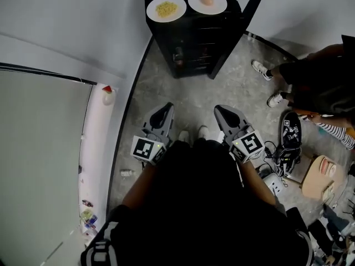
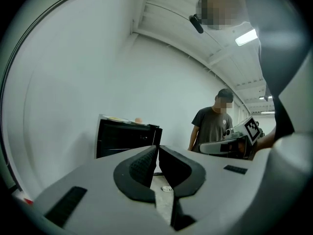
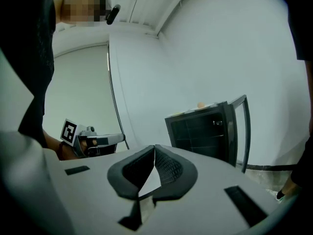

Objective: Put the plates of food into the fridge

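Two white plates rest on top of a small black fridge (image 1: pixel 194 40) ahead of me: one with yellow noodles (image 1: pixel 166 8), one with a pale round food item (image 1: pixel 207 1). The fridge door (image 1: pixel 238 29) stands swung open at its right. My left gripper (image 1: pixel 165 111) and right gripper (image 1: pixel 222 112) are held side by side in front of my body, well short of the fridge, both shut with nothing between the tips. The fridge (image 2: pixel 126 137) shows beyond the left gripper (image 2: pixel 157 148), and the fridge (image 3: pixel 205 130) beyond the right gripper (image 3: pixel 155 147), with its dark shelves visible.
A person (image 1: pixel 321 79) stands at the right on the grey floor, also seen as a person (image 2: pixel 214 126) in the left gripper view. A white wall and glass partition (image 1: pixel 44 148) run along the left. Shoes, cables and a box (image 1: pixel 316 176) clutter the floor at my right.
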